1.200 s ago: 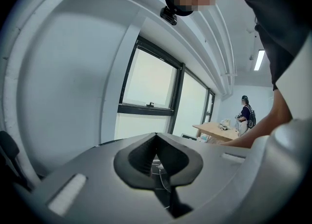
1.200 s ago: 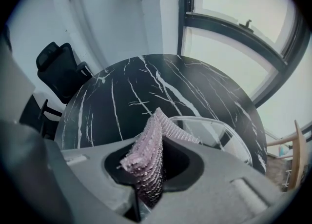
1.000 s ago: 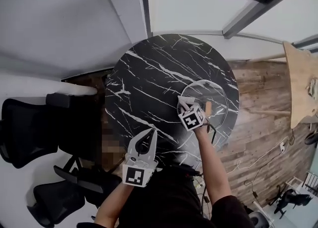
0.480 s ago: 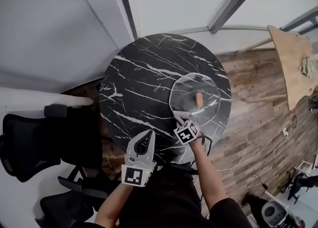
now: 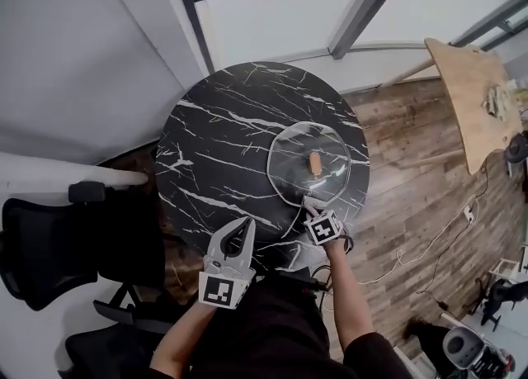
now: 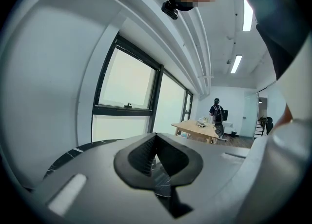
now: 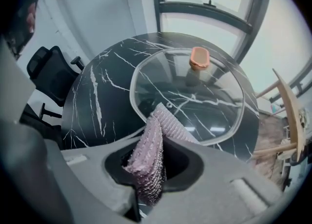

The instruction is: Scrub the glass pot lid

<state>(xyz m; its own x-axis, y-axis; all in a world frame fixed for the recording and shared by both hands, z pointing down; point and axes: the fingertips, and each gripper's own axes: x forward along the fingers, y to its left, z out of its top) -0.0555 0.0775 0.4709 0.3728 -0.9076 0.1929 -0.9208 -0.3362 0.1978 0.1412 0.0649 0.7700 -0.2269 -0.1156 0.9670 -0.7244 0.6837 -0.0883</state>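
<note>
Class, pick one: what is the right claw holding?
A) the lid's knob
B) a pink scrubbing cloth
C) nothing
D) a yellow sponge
B: the right claw is shut on a pink scrubbing cloth; the glass pot lid lies beyond it.

Glass pot lid [image 5: 310,164] lies flat on marble table [image 5: 223,146].

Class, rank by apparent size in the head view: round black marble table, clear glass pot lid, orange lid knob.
1. round black marble table
2. clear glass pot lid
3. orange lid knob
</note>
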